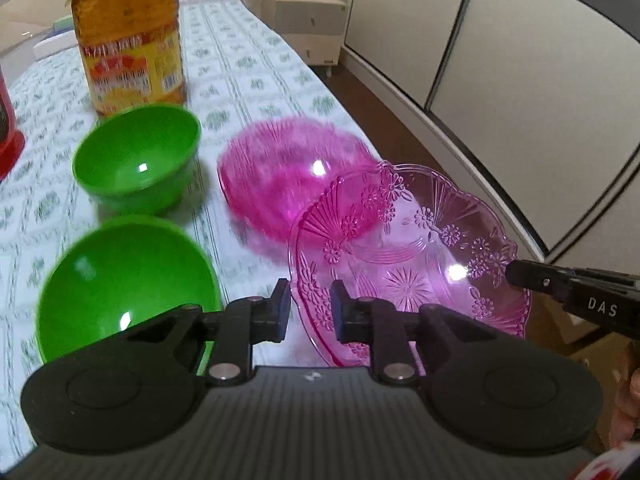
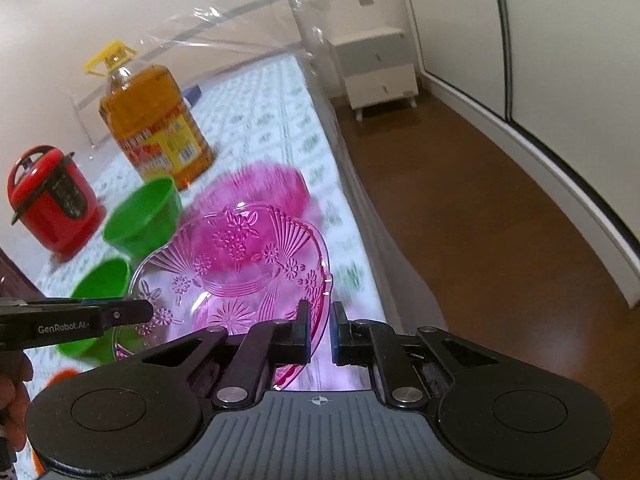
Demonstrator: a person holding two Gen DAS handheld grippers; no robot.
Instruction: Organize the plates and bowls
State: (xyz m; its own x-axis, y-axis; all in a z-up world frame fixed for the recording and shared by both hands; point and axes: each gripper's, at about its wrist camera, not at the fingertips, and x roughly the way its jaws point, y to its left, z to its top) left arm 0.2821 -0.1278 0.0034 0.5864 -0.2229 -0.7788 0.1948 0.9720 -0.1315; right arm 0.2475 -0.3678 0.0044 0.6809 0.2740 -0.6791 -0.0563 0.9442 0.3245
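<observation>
Two handheld grippers lift a clear pink plate (image 1: 416, 248) with a pressed flower pattern above the patterned worktop (image 1: 248, 60), close to its right edge. The left gripper (image 1: 308, 306) has its fingers narrowed onto the plate's near left rim; the right gripper (image 2: 320, 330) has its fingers pinched on the opposite rim, the plate tilted between them. Below and beyond the plate a second, deeper pink plate (image 1: 288, 176) rests on the worktop, blurred. Two green bowls (image 1: 138, 160) stand to its left, one nearer the front edge, one behind it. A large bottle of cooking oil (image 2: 154, 120) and a red cooker (image 2: 52, 196) stand farther back toward the left edge.
</observation>
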